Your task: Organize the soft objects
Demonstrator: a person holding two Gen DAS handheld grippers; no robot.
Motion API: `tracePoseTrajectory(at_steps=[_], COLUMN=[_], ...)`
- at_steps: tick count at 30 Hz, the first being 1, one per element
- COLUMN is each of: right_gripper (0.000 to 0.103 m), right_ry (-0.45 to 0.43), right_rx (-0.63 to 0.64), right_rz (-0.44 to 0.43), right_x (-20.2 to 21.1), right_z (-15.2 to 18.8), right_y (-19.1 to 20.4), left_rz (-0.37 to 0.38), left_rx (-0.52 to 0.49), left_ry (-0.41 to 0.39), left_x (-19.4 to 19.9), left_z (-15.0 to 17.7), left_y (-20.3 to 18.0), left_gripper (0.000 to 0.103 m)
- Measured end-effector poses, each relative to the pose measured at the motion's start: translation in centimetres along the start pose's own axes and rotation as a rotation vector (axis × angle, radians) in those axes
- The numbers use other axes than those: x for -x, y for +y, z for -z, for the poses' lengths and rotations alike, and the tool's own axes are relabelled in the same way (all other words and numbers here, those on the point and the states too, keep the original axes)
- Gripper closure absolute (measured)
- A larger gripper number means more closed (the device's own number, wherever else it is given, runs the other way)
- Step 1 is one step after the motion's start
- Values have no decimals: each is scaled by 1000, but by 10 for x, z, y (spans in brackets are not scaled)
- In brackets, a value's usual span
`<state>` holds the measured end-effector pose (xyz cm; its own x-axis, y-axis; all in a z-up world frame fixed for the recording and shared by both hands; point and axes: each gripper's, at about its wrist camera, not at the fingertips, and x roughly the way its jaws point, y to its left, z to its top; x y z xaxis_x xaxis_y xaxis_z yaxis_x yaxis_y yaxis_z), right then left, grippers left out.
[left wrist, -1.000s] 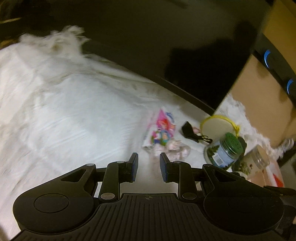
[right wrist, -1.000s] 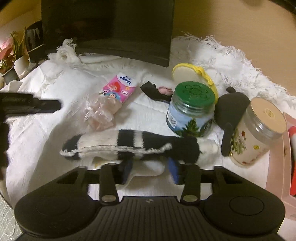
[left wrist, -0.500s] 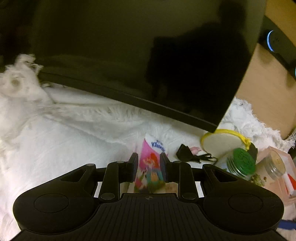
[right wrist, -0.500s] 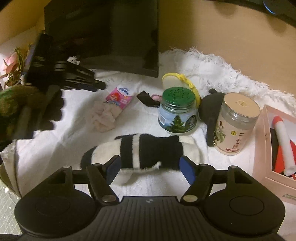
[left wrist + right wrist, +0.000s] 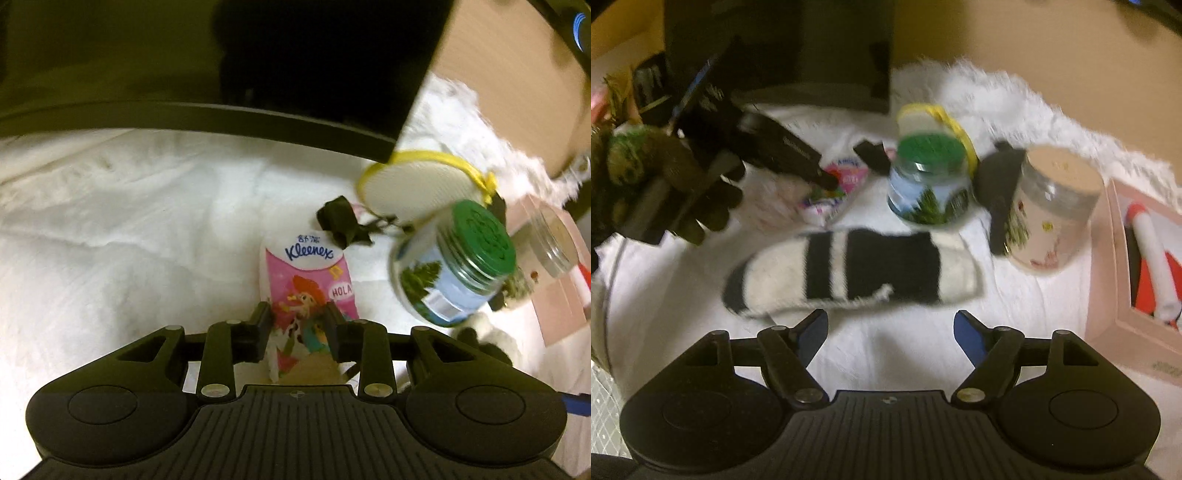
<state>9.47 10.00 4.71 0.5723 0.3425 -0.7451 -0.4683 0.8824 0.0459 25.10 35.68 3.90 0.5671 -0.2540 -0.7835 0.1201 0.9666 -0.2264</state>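
On the white cloth (image 5: 110, 229) | tissue pack (image 5: 310, 280) between parted left hand-held gripper (image 5: 297, 328) fingers, jaws just opening, ungripped

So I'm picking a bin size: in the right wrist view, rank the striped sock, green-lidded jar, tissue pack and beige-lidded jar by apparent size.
1. striped sock, clearly largest
2. beige-lidded jar
3. green-lidded jar, close to the beige one; unsure
4. tissue pack, partly hidden by the left gripper

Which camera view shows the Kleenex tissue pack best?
The left wrist view: the tissue pack lies close and sharp, its printed name readable. The right wrist view shows it small, blurred and partly hidden behind the left gripper.
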Motion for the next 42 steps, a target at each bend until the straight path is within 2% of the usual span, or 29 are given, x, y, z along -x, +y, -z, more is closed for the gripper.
tracePoseTrajectory(at_steps=[7, 8, 11, 13, 15, 18, 22, 26, 28, 32, 33, 36, 38, 39, 42], right_gripper=[26, 23, 13, 10, 3, 0, 0, 0, 0, 0, 0, 0, 3, 9, 9], right_ry=[71, 84, 52, 34, 5, -24, -51, -62, -59, -19, -3, 58, 105, 86, -47], right_rx=[-62, -86, -99, -61, -11, -56, -47, -50, -48, -50, -51, -48, -27, -28, 37], right_rz=[9, 7, 24, 43, 85, 84, 89, 91, 91, 79, 76, 65, 34, 37, 51], right_x=[-25, -29, -30, -32, -34, -36, -35, -36, -37, -38, -38, -40, -38, -30, 3], right_z=[17, 20, 26, 29, 35, 39, 41, 42, 42, 37, 35, 26, 18, 16, 0], right_y=[-12, -16, -18, -14, -8, -15, -15, -14, -14, -16, -17, -17, -19, -21, -16], left_rz=[39, 35, 2, -40, -81, -92, -19, 6, 4, -55, -72, -71, -8, 28, 63], left_rx=[-106, -128, -194, -255, -307, -270, -180, -186, -186, -227, -220, -158, -104, -74, -86], left_ry=[68, 72, 69, 53, 29, 23, 60, 71, 62, 4, -4, 1, 23, 35, 47], left_x=[-8, -6, -4, -4, -4, -6, -5, -6, -5, -6, -8, -16, -22, -24, -22], left_z=[-5, -5, -1, 3, 8, 8, 7, 10, 12, 14, 12, 4, 0, -1, -3], left_y=[-29, -32, -44, -57, -66, -68, -59, -64, -64, -66, -63, -55, -51, -48, -45], left_gripper=[64, 64, 63, 62, 63, 62, 61, 61, 55, 29, 28, 29, 36, 38, 55])
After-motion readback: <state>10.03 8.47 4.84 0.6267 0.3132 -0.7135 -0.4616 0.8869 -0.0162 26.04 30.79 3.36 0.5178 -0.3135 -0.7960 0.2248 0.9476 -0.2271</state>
